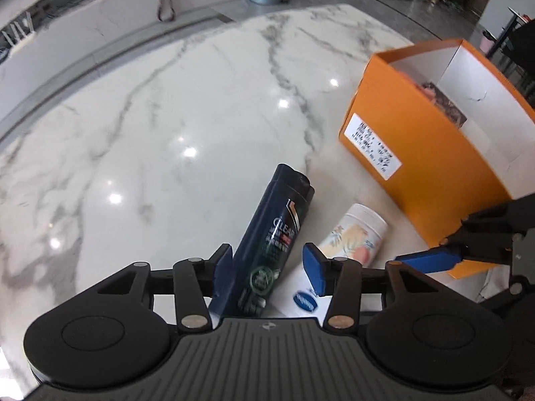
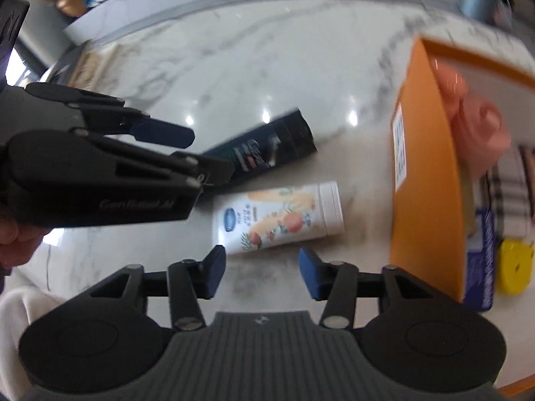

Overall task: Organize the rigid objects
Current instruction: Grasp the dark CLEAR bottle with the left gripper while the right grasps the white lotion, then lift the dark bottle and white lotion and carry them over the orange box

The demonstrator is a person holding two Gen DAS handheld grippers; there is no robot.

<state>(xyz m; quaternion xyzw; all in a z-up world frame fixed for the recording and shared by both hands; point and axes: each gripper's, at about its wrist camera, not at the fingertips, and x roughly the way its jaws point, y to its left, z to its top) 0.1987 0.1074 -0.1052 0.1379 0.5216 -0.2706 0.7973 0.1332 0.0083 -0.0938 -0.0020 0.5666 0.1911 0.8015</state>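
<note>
A dark blue shampoo bottle point(image 1: 281, 230) lies on the marble table point(image 1: 167, 117). Its lower end sits between the jaws of my left gripper point(image 1: 267, 254), which is open; the right pad stands clear of the bottle. Beside it lies a white bottle with a fruit print point(image 1: 354, 234). In the right wrist view this white bottle point(image 2: 277, 217) lies just ahead of my right gripper point(image 2: 261, 255), open with nothing between its fingers. The dark bottle point(image 2: 267, 150) lies beyond it. An open orange box point(image 1: 428, 153) stands to the right.
The orange box point(image 2: 424, 200) holds a pink soft item point(image 2: 474, 127), a plaid cloth point(image 2: 511, 193), a blue package point(image 2: 481, 267) and a yellow item point(image 2: 513, 267). A white cloth point(image 2: 20, 314) lies at the near left. A hand point(image 2: 10, 237) holds the left gripper's body.
</note>
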